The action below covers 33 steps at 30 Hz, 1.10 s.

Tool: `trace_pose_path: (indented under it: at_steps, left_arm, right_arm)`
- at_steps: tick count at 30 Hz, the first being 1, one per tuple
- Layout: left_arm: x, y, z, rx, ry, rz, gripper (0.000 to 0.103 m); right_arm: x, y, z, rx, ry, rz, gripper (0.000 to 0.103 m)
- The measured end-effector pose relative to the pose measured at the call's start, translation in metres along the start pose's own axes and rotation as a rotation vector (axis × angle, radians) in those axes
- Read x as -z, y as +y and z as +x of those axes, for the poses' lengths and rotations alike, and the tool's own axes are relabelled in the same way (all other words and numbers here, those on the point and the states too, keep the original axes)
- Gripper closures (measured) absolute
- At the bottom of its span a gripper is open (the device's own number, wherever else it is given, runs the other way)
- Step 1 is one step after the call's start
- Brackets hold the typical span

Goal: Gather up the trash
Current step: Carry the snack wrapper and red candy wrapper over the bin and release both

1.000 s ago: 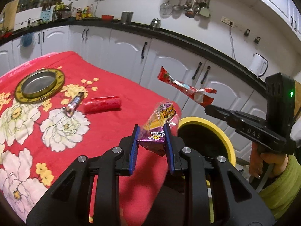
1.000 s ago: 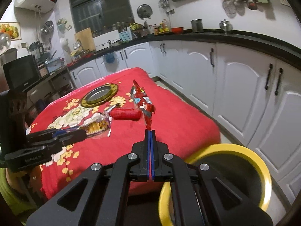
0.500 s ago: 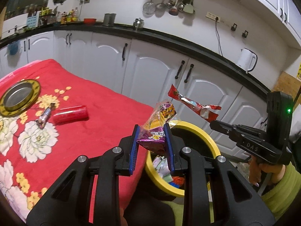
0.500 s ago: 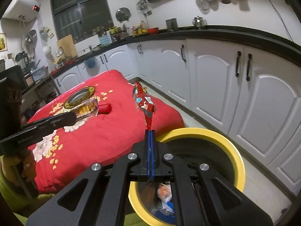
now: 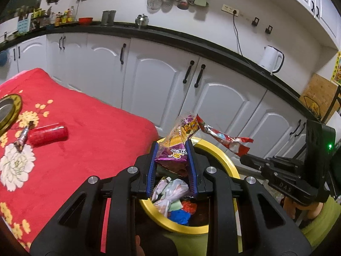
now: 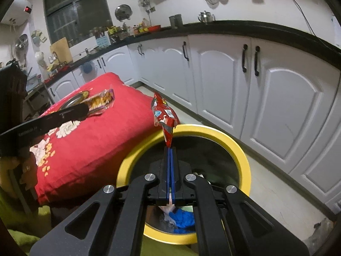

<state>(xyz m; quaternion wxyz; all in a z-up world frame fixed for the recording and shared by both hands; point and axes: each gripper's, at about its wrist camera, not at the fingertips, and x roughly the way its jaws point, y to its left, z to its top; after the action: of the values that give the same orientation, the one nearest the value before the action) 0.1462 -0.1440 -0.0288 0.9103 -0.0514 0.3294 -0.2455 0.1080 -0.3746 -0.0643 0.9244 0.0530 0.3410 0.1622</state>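
Dim indoor light, a dark night window far left, heavy fisheye bending and black vignetted corners, mostly sharp.

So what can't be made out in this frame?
- Yellow bin: the left claw blocks most of its contents in the left wrist view; the right claw blocks them in the right wrist view.
- Purple snack bag: print too small to read.
- Gold-rimmed plate: cut off by the left edge of the left wrist view.
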Motion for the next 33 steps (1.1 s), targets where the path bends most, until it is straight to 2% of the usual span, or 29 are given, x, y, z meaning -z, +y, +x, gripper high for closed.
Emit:
trace_pose_path:
  at_steps: [23, 24, 25, 26, 28, 31, 33]
  left_arm:
    - [-0.005, -0.03, 0.044, 0.025, 0.047, 0.033, 0.083]
    - [-0.005, -0.03, 0.044, 0.025, 0.049, 0.033, 0.083]
    - [-0.005, -0.03, 0.045, 0.024, 0.05, 0.033, 0.083]
    - [-0.005, -0.031, 0.046, 0.022, 0.051, 0.033, 0.082]
    - [-0.004, -0.031, 0.046, 0.021, 0.053, 0.034, 0.081]
    - [-0.004, -0.032, 0.046, 0.02, 0.055, 0.032, 0.071]
    - [-0.004, -0.031, 0.046, 0.017, 0.054, 0.031, 0.058]
  right_arm:
    - [0.033, -0.029, 0.012, 0.027, 0.117, 0.08, 0.101]
    - [0.032, -0.03, 0.013, 0.028, 0.118, 0.084, 0.095]
    - [0.033, -0.03, 0.012, 0.031, 0.12, 0.091, 0.084]
    - [0.034, -0.031, 0.012, 0.03, 0.118, 0.097, 0.079]
    - [0.033, -0.032, 0.012, 0.031, 0.115, 0.101, 0.077]
    - [0.032, -0.035, 0.009, 0.035, 0.106, 0.11, 0.073]
    - [0.032, -0.037, 0.008, 0.037, 0.1, 0.115, 0.072]
